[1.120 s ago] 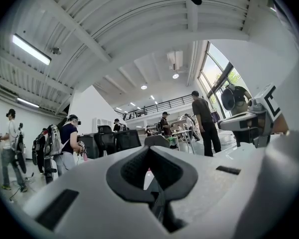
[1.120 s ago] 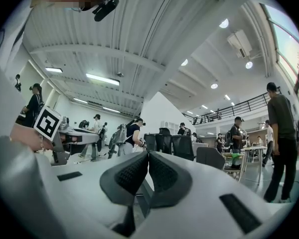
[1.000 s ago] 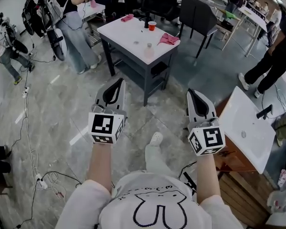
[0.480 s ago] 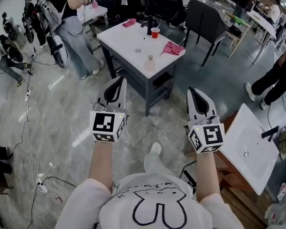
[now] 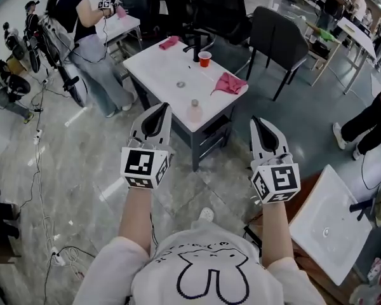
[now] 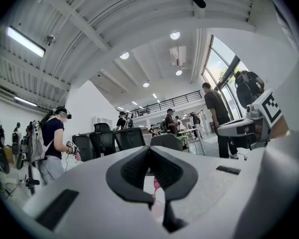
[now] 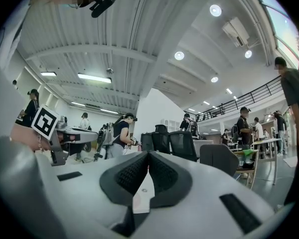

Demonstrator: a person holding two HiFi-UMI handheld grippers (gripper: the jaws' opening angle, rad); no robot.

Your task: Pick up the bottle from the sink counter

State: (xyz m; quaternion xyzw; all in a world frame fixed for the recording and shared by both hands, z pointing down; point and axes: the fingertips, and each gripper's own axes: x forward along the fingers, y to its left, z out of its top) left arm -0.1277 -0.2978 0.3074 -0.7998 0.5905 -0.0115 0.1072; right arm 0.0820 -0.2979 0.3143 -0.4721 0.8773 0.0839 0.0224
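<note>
A small clear bottle [image 5: 194, 112] stands upright near the front edge of a white sink counter [image 5: 159, 75] that has a black tap [image 5: 195, 46] and a drain hole. In the head view my left gripper [image 5: 157, 110] is held in the air just left of the bottle and nearer to me, its jaws shut on nothing. My right gripper [image 5: 260, 124] hangs to the right of the counter's corner, also shut and empty. In the left gripper view [image 6: 150, 156] and the right gripper view [image 7: 148, 159] the pads meet with nothing between them.
On the counter are a red cup [image 5: 204, 58] and two pink cloths [image 5: 228, 83]. A dark chair [image 5: 282, 40] stands behind it. A person [image 5: 82, 30] stands at the far left. A second white basin [image 5: 330, 224] sits at my lower right. Cables lie on the floor.
The counter with the bottle has come closer, down toward the grippers. The white basin at the right has slid lower and further right. Both grippers have stayed shut.
</note>
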